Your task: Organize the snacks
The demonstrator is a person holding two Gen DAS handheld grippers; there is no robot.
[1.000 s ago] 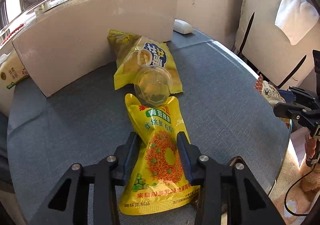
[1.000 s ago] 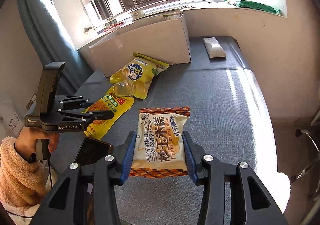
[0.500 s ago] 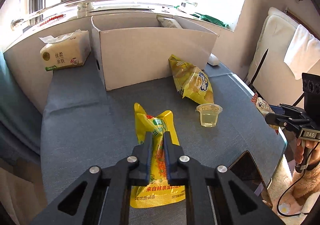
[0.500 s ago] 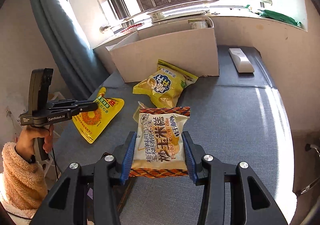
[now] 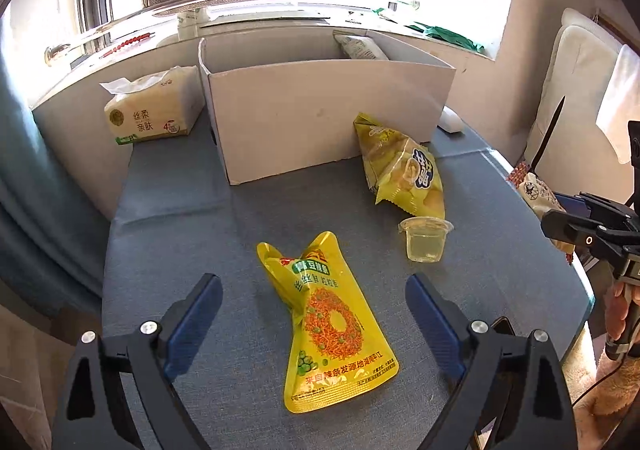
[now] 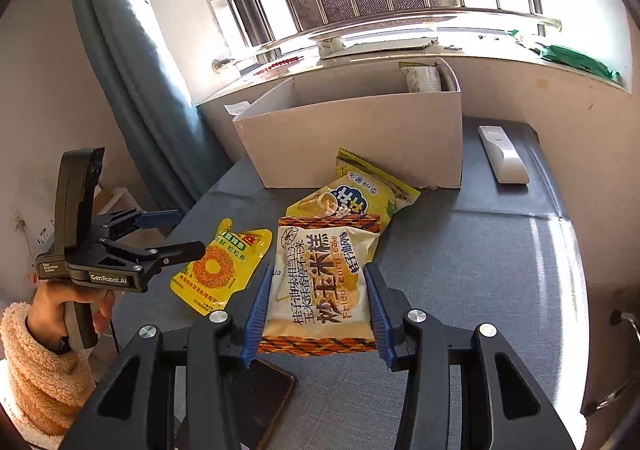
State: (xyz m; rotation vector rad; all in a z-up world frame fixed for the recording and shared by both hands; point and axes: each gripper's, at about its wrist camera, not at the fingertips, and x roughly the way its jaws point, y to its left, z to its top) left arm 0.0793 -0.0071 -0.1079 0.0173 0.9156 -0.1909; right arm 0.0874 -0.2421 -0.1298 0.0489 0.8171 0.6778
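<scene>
My left gripper point(image 5: 312, 282) hangs over the grey table point(image 5: 180, 250) with its jaws opening wide. The yellow pea-snack pouch point(image 5: 332, 326) lies flat below and between them, and no pad touches it. In the right wrist view the same left gripper point(image 6: 188, 232) hovers over this pouch point(image 6: 224, 266). My right gripper point(image 6: 317, 272) is shut on a white corn-cake packet point(image 6: 320, 282), held above the table. A yellow chip bag point(image 5: 404, 169) and a clear jelly cup point(image 5: 426, 240) sit before the open cardboard box point(image 5: 320, 121).
A tissue pack point(image 5: 152, 109) lies left of the box and a white remote point(image 6: 504, 153) to its right. One white packet point(image 5: 360, 47) stands inside the box. A dark phone point(image 6: 260, 390) lies at the near table edge. A cushioned chair point(image 5: 580, 89) stands at the right.
The left gripper, shut on the yellow pouch half a second ago, has let it go and spread wide. Both grippers have drawn back and risen a little. The right still holds its packet.
</scene>
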